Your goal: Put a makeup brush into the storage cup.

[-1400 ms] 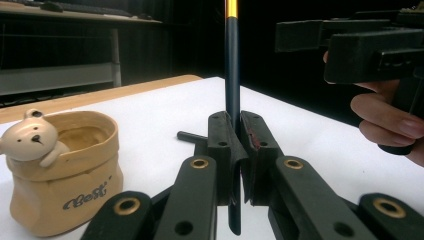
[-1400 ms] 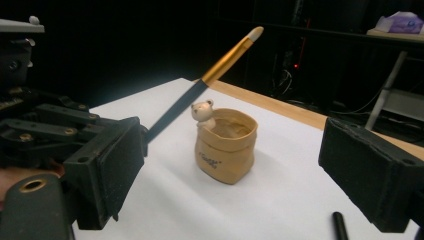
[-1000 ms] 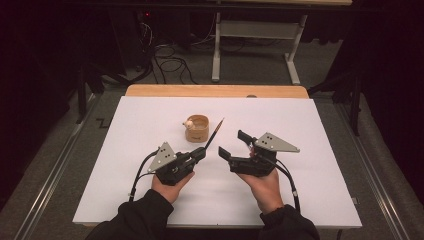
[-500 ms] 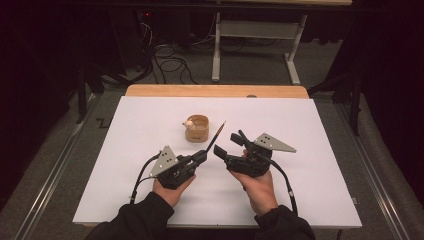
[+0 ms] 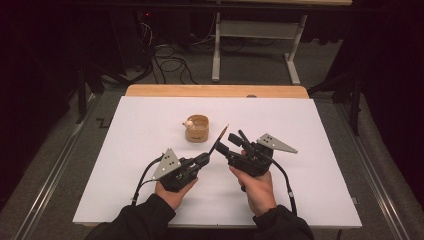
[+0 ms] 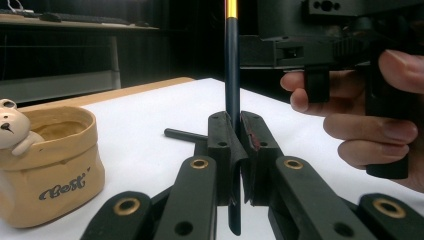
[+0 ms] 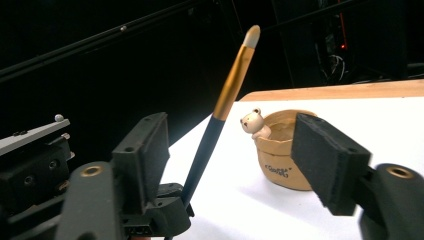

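A makeup brush (image 5: 218, 140) with a dark handle, gold ferrule and pale tip points up and away, and my left gripper (image 5: 206, 159) is shut on its handle. In the left gripper view the handle (image 6: 231, 75) rises from between the pressed jaws of that gripper (image 6: 234, 135). My right gripper (image 5: 231, 140) sits just right of the brush. Its jaws have just been closing. In the right gripper view they stand apart (image 7: 235, 160) with the brush (image 7: 220, 110) between them, untouched. A tan bear cup (image 5: 196, 128) stands behind the brush.
The white board (image 5: 310, 130) covers a wooden table whose far edge (image 5: 215, 91) shows. The cup (image 6: 50, 165) stands close on the left in the left gripper view. Cables and a metal frame (image 5: 255, 45) lie on the dark floor beyond.
The right gripper's jaws have narrowed and now stand to either side of the brush. The left gripper and the brush have kept still.
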Demonstrator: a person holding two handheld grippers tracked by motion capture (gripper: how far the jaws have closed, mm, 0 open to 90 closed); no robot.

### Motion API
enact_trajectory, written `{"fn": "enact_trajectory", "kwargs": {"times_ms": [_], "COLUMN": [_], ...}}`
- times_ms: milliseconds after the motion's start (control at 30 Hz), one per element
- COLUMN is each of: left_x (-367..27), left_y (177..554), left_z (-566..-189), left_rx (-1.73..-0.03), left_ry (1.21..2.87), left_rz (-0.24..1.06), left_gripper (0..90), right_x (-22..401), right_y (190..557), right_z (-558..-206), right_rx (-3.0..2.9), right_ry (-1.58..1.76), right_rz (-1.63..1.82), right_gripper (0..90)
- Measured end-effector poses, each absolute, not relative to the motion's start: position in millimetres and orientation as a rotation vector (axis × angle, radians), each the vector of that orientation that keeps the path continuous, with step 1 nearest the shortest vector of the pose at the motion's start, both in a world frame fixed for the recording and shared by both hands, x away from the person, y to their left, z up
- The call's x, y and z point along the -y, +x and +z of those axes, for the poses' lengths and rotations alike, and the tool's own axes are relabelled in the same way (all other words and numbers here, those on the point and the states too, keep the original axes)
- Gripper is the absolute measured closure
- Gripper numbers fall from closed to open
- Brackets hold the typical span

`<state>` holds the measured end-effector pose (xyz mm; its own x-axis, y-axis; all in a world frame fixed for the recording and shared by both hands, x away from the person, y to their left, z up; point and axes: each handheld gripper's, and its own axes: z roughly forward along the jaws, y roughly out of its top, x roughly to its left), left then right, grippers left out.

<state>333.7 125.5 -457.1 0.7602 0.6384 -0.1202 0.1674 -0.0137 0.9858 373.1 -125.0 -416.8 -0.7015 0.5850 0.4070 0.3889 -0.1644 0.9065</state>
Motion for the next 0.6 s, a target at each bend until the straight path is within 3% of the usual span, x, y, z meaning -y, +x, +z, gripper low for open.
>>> {"fn": "enact_trajectory", "kwargs": {"times_ms": [600], "left_x": [-118.9], "left_y": [330.3], "left_z": [-459.5], "left_rx": [-0.657], "left_ry": [1.58], "left_rz": [0.419], "left_gripper": [84.4], "right_x": [125.5], "right_y": [371.5], "right_z": [-424.1], "right_rx": [-1.931], "right_ry": [1.163], "right_rz": [2.062], "right_gripper": [58.5]}}
